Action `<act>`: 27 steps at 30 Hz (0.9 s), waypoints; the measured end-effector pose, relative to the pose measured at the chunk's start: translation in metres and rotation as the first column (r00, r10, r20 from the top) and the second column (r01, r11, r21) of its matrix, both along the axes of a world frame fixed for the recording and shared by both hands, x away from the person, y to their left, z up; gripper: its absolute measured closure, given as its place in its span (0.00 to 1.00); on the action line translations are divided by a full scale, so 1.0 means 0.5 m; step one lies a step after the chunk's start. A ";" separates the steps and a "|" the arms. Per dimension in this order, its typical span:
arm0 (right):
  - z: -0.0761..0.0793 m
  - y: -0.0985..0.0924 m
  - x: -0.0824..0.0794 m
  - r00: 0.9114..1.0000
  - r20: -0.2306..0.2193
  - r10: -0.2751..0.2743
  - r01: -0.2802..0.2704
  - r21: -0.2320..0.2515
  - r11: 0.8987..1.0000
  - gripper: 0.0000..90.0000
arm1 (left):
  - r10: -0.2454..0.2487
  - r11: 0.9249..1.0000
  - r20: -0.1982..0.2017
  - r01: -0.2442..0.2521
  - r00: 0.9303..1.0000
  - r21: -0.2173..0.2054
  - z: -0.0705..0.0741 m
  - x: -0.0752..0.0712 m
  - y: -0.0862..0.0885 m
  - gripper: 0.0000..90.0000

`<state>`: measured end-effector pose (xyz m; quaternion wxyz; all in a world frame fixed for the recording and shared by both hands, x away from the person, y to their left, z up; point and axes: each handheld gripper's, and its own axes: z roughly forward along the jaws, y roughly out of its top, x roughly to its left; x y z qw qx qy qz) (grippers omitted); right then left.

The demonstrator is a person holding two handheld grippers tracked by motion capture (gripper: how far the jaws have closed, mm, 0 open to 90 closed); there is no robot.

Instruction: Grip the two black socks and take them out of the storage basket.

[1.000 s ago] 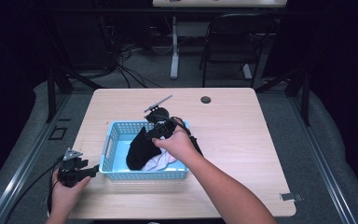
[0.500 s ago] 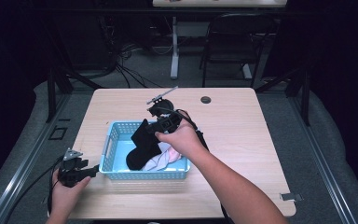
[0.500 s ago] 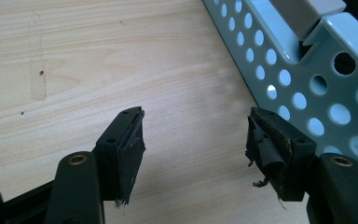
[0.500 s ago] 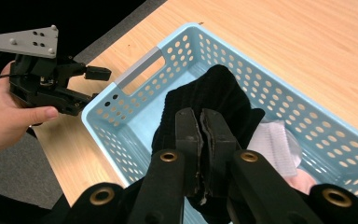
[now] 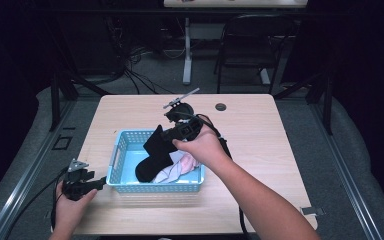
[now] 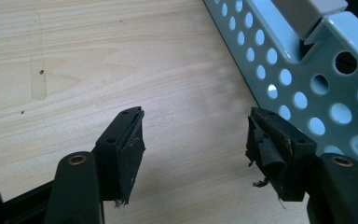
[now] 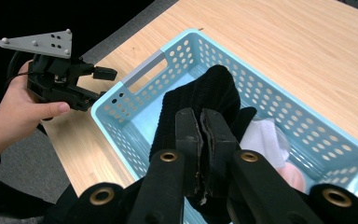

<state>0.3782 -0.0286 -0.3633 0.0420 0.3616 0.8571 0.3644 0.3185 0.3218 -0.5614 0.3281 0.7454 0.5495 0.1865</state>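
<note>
The right hand-held gripper is clamping a black sock above the blue basket — the left hand-held gripper, jaws apart, is resting on the desk beside it.

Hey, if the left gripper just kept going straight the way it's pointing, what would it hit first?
Most likely the blue basket. The left gripper has its jaws open over bare table, and the basket's perforated side wall stands just beyond its right-hand jaw and runs across its path. Depth is hard to judge.
</note>
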 end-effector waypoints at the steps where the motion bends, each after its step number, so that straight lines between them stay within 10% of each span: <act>1: 0.003 -0.005 -0.002 1.000 0.005 0.000 0.000 0.004 1.000 0.96 | 0.001 1.000 0.001 -0.001 1.000 0.001 0.000 0.000 0.000 0.40; 27: 0.067 -0.200 -0.030 0.986 0.044 -0.161 0.160 0.023 0.987 0.96 | -0.001 1.000 -0.005 0.001 1.000 0.006 -0.001 0.000 -0.002 0.40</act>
